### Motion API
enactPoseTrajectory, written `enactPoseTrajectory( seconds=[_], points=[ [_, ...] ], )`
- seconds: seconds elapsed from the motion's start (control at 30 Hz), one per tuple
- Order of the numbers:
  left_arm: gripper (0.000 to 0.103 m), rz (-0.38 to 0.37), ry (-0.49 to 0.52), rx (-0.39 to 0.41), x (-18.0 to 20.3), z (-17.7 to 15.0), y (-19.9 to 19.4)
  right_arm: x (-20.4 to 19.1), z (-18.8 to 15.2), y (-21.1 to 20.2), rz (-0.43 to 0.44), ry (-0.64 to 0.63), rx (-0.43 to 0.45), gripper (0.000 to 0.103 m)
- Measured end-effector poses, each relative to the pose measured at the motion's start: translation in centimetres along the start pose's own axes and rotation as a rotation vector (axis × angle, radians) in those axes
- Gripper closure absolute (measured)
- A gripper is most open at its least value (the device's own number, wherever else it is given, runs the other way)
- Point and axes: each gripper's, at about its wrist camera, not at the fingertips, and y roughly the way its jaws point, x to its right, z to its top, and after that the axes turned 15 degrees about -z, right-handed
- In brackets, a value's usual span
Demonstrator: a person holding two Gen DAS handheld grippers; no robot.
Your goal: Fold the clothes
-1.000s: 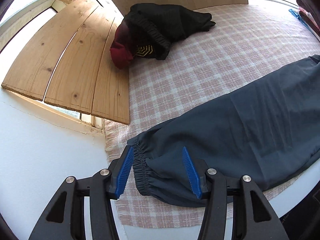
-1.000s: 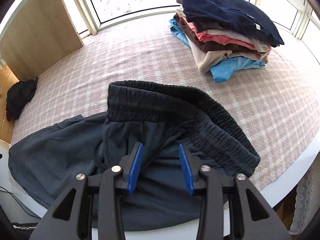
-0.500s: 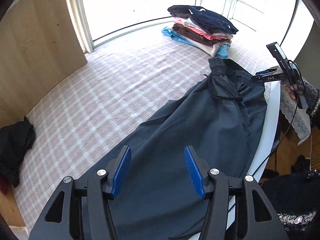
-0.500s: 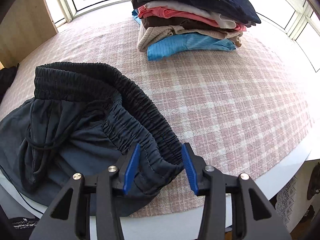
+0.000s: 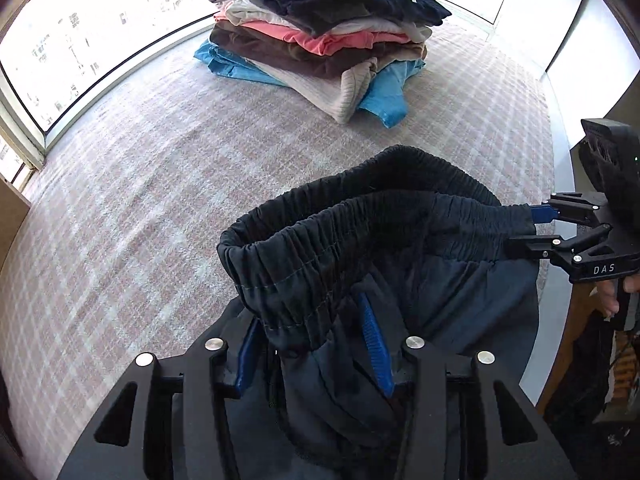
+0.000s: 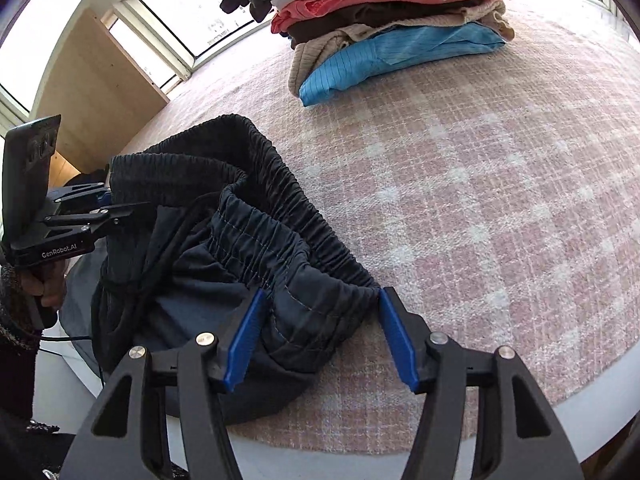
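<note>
Left wrist view: left tool [image 5: 312, 344] is standing spread around the dark trousers' [image 5: 460, 288] waistband; folded pile [image 5: 320, 28] is sitting at 12 o'clock on the checked table [image 5: 140, 184]. Right tool is showing at 3 o'clock, clenched-looking on the band.

Right wrist view: right tool [image 6: 320, 336] is gaping around bunched waistband, so its grip — cannot tell.

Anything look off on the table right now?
Yes: the trousers' waistband gapes open and bunched rather than lying flat, and its drawstring trails loose inside. The folded stack behind stands intact.
</note>
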Motion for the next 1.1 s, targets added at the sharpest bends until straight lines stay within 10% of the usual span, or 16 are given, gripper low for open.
enactPoseTrajectory(
  seconds=[0.13, 0.4, 0.5, 0.57, 0.77, 1.03, 1.1],
  points=[
    [0.088, -0.087, -0.014, 0.019, 0.6, 0.4, -0.9, 1.5, 1.8, -1.2, 0.074, 0.034, 0.005, 0.089],
    [0.086, -0.236, 0.163, 0.112, 9.9, 1.9, -3.9, 4.4, 1.6, -4.1, 0.059, 0.136, -0.001, 0.083],
    [0.065, -0.375, 0.216, -0.100, 13.0, 0.9, 2.7, 5.4, 0.2, -3.3, 0.014, 0.096, -0.068, 0.080],
    [0.068, -0.324, 0.248, -0.216, 14.2, -0.8, 5.7, 6.7, -0.6, -3.9, -0.004, 0.111, -0.062, 0.075],
    [0.060, -0.237, 0.188, -0.054, 11.3, -3.9, -2.8, 6.3, 2.7, -7.2, 0.076, 0.097, 0.040, 0.056],
    [0.054, 0.058, -0.105, 0.075, 0.1, -12.1, -13.1, 0.2, 4.9, -1.7, -0.019, -0.085, -0.066, 0.055],
    [0.054, 0.109, -0.187, 0.070, -2.5, -14.7, -14.1, 0.4, 4.9, -1.8, -0.054, -0.088, -0.060, 0.068]
  ],
)
